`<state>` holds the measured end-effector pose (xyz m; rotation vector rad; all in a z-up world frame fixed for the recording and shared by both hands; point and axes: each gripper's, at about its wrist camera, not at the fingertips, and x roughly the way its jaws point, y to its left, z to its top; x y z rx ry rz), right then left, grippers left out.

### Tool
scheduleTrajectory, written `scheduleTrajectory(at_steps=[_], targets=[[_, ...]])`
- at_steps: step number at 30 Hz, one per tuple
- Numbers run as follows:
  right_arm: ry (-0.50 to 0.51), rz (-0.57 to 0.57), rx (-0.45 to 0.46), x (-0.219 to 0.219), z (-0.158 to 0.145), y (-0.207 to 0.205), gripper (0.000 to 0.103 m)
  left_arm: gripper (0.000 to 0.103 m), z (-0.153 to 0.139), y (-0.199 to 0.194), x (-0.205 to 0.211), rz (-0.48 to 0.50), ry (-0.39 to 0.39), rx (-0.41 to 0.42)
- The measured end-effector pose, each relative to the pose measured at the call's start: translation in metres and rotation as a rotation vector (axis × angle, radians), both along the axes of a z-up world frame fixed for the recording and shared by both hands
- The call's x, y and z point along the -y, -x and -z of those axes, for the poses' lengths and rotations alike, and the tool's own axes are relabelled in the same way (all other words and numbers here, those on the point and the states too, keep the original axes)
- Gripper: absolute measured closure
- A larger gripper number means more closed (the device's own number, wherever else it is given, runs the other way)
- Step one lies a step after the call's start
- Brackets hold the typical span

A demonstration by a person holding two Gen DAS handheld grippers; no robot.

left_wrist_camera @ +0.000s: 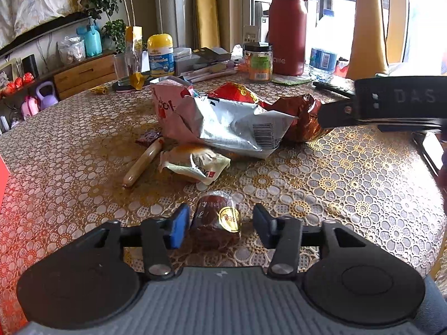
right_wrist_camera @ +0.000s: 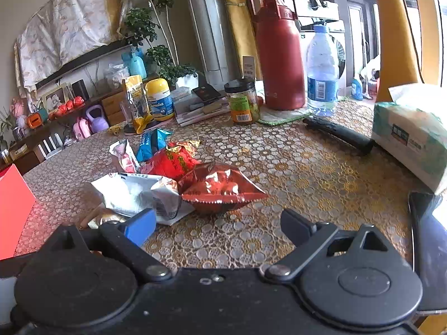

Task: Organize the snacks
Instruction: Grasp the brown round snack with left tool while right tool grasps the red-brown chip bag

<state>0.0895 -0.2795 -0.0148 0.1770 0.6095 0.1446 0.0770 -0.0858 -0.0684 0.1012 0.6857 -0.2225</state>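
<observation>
Our left hand-held gripper (left_wrist_camera: 220, 224) stood about a third open, straddling a small brown wrapped snack (left_wrist_camera: 216, 220) that lay on the desk (left_wrist_camera: 335, 173). The blue pad (left_wrist_camera: 178, 227) sat against the snack's left side; the dark pad (left_wrist_camera: 261, 223) still showed a sliver of cloth between itself and the wrapper, so we judged the grip not yet made. Our right hand-held gripper (right_wrist_camera: 218, 229) was spread wide and empty, hovering over bare desk just short of the red crinkled bag (right_wrist_camera: 220, 189).

Beyond the left fingers lay a sausage stick (left_wrist_camera: 144, 162) and a cream packet (left_wrist_camera: 195, 164), then the pile of silver bag (left_wrist_camera: 237, 122) and other bags.

We saw several ways this could slip. The snack looked soft and its wrapper slick, so a one-sided squeeze might skid it sideways or roll it out. Pressing too low could snag the lace cloth and drag it. On the right, the puffed red bag might pop away or crush if pinched at its belly rather than its sealed edge.
</observation>
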Motion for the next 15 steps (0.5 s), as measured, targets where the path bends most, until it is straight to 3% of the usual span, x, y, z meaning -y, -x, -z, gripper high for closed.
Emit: scheduleTrajectory(at_steps=[3, 12, 15], targets=[[0.031, -0.018, 0.022, -0.004, -0.001, -0.008, 0.007, 0.068, -0.001, 0.0, 0.0, -0.011, -0.013, 0.008], [0.255, -0.114, 0.065, -0.027, 0.003, -0.044, 0.001, 0.069, -0.005, 0.003, -0.008, -0.017, 0.01, 0.0], [0.267, -0.116, 0.059, -0.027, 0.007, -0.053, 0.002, 0.069, -0.006, 0.003, -0.009, -0.02, 0.013, 0.0]])
